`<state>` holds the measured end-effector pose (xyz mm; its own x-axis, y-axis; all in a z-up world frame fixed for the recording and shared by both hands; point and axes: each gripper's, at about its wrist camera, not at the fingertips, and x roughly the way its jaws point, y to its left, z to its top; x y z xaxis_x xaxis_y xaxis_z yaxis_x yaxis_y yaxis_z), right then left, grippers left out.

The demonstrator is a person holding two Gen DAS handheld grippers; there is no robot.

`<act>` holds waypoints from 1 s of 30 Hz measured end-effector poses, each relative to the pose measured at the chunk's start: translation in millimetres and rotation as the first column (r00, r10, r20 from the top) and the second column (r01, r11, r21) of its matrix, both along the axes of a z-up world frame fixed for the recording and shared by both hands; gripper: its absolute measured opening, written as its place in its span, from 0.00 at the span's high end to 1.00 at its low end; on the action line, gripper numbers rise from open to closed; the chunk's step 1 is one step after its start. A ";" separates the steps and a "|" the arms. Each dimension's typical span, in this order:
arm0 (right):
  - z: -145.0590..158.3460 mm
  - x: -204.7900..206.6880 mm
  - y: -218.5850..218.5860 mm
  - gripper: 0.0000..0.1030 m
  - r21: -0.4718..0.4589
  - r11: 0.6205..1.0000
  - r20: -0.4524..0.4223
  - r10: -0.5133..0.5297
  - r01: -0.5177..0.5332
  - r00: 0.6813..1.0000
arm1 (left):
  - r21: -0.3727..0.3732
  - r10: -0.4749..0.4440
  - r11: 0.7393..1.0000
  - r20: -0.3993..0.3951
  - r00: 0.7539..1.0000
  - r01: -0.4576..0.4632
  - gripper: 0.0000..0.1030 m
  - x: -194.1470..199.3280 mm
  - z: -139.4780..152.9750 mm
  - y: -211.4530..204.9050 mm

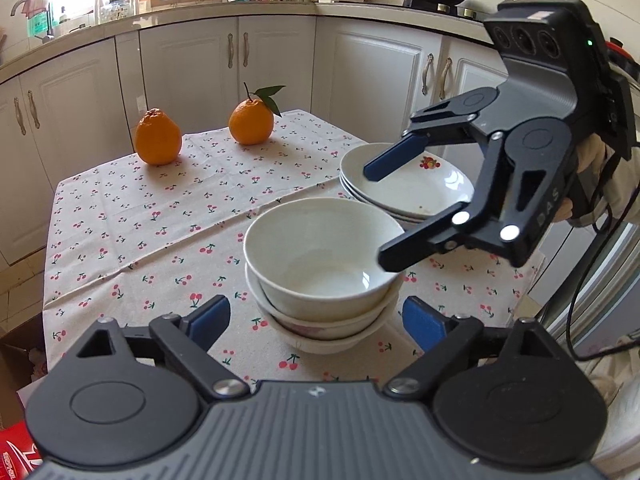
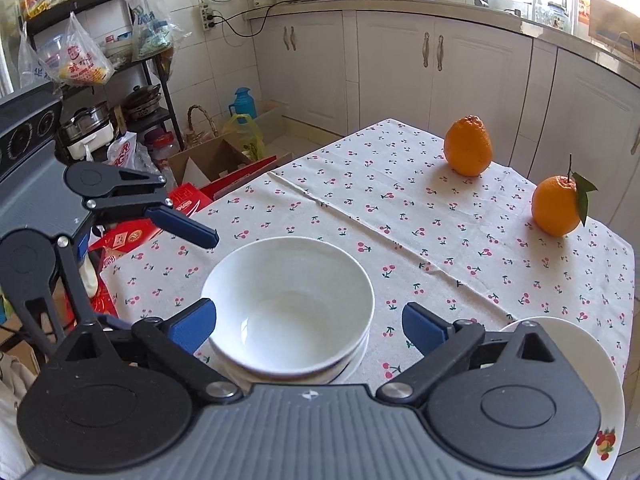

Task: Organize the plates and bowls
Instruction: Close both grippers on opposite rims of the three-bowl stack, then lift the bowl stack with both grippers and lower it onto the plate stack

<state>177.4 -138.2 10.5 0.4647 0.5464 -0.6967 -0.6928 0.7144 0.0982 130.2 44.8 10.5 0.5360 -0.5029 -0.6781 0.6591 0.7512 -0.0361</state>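
- The white ceramic bowls point(image 1: 320, 276) sit nested in one stack on the near part of the bench point(image 1: 132, 216), which is covered by a cherry-print cloth.
- Just beyond them to the right, the shallow white plates point(image 1: 404, 184) lie piled on one another; the top one bears a small fruit motif.
- By my judgement the sorting is essentially done: I see no loose plate or bowl anywhere on the cloth.
- The left gripper point(image 1: 316, 320) hovers near the bowl stack, fingers spread wide, holding nothing.
- The right gripper point(image 2: 308, 326) hangs over the bowls and plates, also wide open and empty.
- Two oranges point(image 1: 158, 136) stand at the far side, well apart from the crockery.
- What seems left is only to pull both grippers away.
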 end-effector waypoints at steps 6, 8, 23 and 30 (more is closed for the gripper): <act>-16.3 -30.1 0.5 0.00 -0.128 0.991 0.047 0.047 -0.041 0.998 | 0.090 -0.066 0.994 -0.025 0.997 0.068 0.09 5.7 -17.7 4.8; -26.5 -34.5 2.9 0.00 -0.162 0.986 0.047 0.045 -0.037 0.998 | 0.102 -0.099 0.990 -0.030 0.995 0.101 0.09 10.3 -24.8 2.9; -63.6 -13.2 21.4 0.00 -0.203 0.973 0.017 0.116 -0.110 0.993 | 0.153 -0.295 0.941 -0.062 0.954 0.301 0.11 39.5 -49.1 -7.7; -60.4 -4.8 21.1 0.01 -0.194 0.966 -0.003 0.173 -0.171 0.985 | 0.155 -0.380 0.909 -0.078 0.922 0.388 0.12 51.3 -49.0 -13.8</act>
<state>172.6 -117.1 -49.9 0.3858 0.4747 -0.7911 -0.8073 0.5888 -0.0403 181.5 31.0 -38.6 0.2906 -0.5432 -0.7877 0.8984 0.4382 0.0292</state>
